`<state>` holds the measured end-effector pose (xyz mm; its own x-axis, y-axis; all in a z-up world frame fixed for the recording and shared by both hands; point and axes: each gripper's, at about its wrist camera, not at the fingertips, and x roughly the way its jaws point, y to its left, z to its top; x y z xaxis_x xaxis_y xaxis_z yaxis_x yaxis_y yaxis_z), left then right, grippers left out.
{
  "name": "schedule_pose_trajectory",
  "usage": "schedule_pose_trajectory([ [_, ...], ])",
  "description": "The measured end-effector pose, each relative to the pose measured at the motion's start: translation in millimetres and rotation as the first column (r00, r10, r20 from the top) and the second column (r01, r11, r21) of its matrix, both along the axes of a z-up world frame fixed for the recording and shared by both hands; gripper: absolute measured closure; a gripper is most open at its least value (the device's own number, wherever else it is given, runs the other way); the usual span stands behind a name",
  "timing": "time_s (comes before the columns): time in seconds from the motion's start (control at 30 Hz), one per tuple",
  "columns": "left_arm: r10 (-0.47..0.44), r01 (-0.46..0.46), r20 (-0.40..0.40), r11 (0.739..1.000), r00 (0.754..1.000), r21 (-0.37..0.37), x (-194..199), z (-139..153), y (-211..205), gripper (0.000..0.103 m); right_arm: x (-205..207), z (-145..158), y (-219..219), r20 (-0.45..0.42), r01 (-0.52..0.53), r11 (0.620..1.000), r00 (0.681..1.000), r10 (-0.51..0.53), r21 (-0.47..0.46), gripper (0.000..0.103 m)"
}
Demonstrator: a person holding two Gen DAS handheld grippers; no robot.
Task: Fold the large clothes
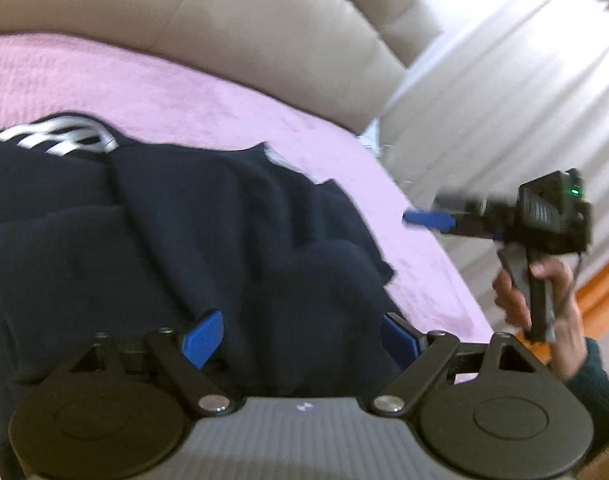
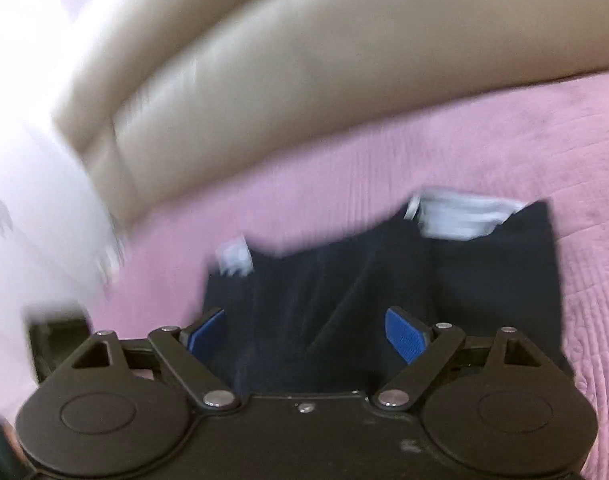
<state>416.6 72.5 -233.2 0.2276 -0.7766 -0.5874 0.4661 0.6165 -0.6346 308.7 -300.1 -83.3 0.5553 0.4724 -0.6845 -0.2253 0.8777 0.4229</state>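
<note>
- One dark navy garment (image 1: 208,240) lies rumpled on a pink bedspread (image 1: 184,92), folded over itself in thick ridges. In the right wrist view the same garment (image 2: 344,272) sits in the middle of the frame with the spread around it.
- Two pale lining patches show along its far edge in the right wrist view: a larger one (image 2: 456,216) and a smaller one (image 2: 234,258) further left.
- One striped black-and-white piece of cloth (image 1: 56,138) pokes out at the garment's far left edge; whether it is part of the garment cannot be told.
- No brand, label or readable writing shows on the cloth; the frames are blurred.
- The left gripper (image 1: 300,336) hangs over the near part of the garment with its two blue pads spread wide, the cloth below them and not pinched.
- The right gripper (image 2: 306,332) likewise has its two blue pads released and far apart above the dark fabric, gripping nothing.
- In the left wrist view the right gripper (image 1: 428,216) is seen from the side over the bedspread's right edge, clear of the garment, held by one hand (image 1: 544,300) in a dark sleeve. A small green light glows on its body.
- Behind the bed stands one beige padded headboard (image 1: 232,28), and to its right hang pale curtains (image 1: 504,80).
</note>
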Motion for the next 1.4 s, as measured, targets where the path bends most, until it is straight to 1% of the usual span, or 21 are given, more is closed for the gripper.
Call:
schedule_pose_trajectory([
  [0.1, 0.073, -0.073, -0.001, 0.994, 0.997, 0.076, 14, -20, -10, 0.016, 20, -44, 32, -0.173, -0.028, 0.984, 0.985, -0.003, -0.178, 0.002],
  [0.23, 0.159, -0.156, -0.010, 0.975, 0.987, 0.160, 32, -38, -7, 0.034, 11, -79, 33, -0.272, -0.065, 0.994, 0.962, 0.040, -0.085, 0.001],
  [0.27, 0.162, -0.161, 0.006, 0.973, 0.987, 0.164, 34, -38, -10, 0.041, 5, -81, 30, -0.267, -0.061, 0.996, 0.963, 0.040, -0.071, 0.001],
  [0.3, 0.155, -0.157, 0.025, 0.975, 0.988, 0.157, 36, -39, -14, 0.077, 1, -81, 29, -0.256, -0.059, 0.996, 0.966, 0.042, -0.060, 0.002],
  [0.33, 0.164, -0.166, 0.027, 0.973, 0.986, 0.160, 39, -39, -19, 0.100, -4, -81, 28, -0.241, -0.063, 0.997, 0.969, 0.051, -0.046, 0.011],
  [0.37, 0.193, -0.196, 0.037, 0.965, 0.981, 0.173, 42, -37, -23, 0.098, -9, -81, 28, -0.217, -0.068, 0.997, 0.974, 0.061, -0.026, 0.066],
  [0.4, 0.211, -0.218, 0.064, 0.964, 0.975, 0.153, 43, -33, -23, 0.098, -13, -81, 28, -0.194, -0.062, 0.998, 0.979, 0.061, 0.000, 0.095],
  [0.5, 0.288, -0.310, 0.178, 0.944, 0.941, 0.111, 39, -4, -17, 0.099, -19, -75, 33, -0.155, -0.071, 0.994, 0.984, 0.082, 0.078, 0.096],
  [0.6, 0.398, -0.409, 0.158, 0.911, 0.904, 0.046, 43, 11, 7, 0.099, -20, -61, 38, -0.105, -0.062, 0.986, 0.991, 0.078, 0.155, 0.096],
  [0.67, 0.428, -0.462, 0.211, 0.874, 0.879, 0.153, 50, 8, 13, 0.098, -14, -63, 47, -0.094, -0.074, 0.992, 0.992, 0.084, 0.103, 0.096],
  [0.77, 0.344, -0.379, 0.159, 0.829, 0.925, 0.411, 71, -22, -3, 0.093, -4, -83, 60, -0.161, -0.110, 0.993, 0.982, 0.102, -0.044, 0.085],
  [0.83, 0.353, -0.392, 0.169, 0.840, 0.920, 0.375, 70, -18, 0, 0.092, -2, -82, 57, -0.222, -0.149, 0.988, 0.965, 0.139, -0.029, 0.079],
  [0.87, 0.368, -0.415, 0.194, 0.841, 0.909, 0.347, 67, -9, 4, 0.090, -4, -73, 51, -0.211, -0.152, 0.988, 0.966, 0.148, -0.003, 0.057],
  [0.9, 0.379, -0.438, 0.234, 0.842, 0.895, 0.315, 62, 2, 3, 0.080, -9, -57, 42, -0.170, -0.156, 0.988, 0.973, 0.157, 0.021, 0.021],
  [0.93, 0.367, -0.439, 0.270, 0.849, 0.890, 0.294, 57, 14, 0, 0.070, -12, -41, 34, -0.115, -0.148, 0.989, 0.982, 0.149, 0.024, 0.012],
  [0.97, 0.339, -0.422, 0.297, 0.860, 0.893, 0.287, 52, 24, -6, 0.041, -14, -27, 27, -0.058, -0.131, 0.991, 0.990, 0.132, 0.013, 0.008],
  [1.0, 0.310, -0.400, 0.309, 0.870, 0.899, 0.290, 47, 31, -14, 0.012, -15, -14, 23, 0.000, -0.114, 0.993, 0.993, 0.114, -0.008, 0.008],
  [1.13, 0.096, -0.176, 0.246, 0.928, 0.965, 0.328, 27, 26, -50, 0.003, -6, -19, 35, 0.011, -0.173, 0.972, 0.984, 0.177, -0.160, 0.007],
  [1.23, -0.002, -0.076, 0.165, 0.881, 0.986, 0.467, 20, -18, -73, 0.006, 2, -58, 56, -0.089, -0.264, 0.910, 0.965, 0.248, -0.321, 0.006],
  [1.3, -0.023, -0.075, 0.176, 0.844, 0.984, 0.531, 13, -45, -71, 0.007, -1, -91, 66, -0.137, -0.314, 0.853, 0.949, 0.283, -0.418, 0.005],
  [1.4, -0.059, -0.090, 0.245, 0.826, 0.968, 0.557, -1, -47, -70, 0.008, -23, -101, 57, -0.020, -0.308, 0.837, 0.942, 0.335, -0.451, 0.004],
])
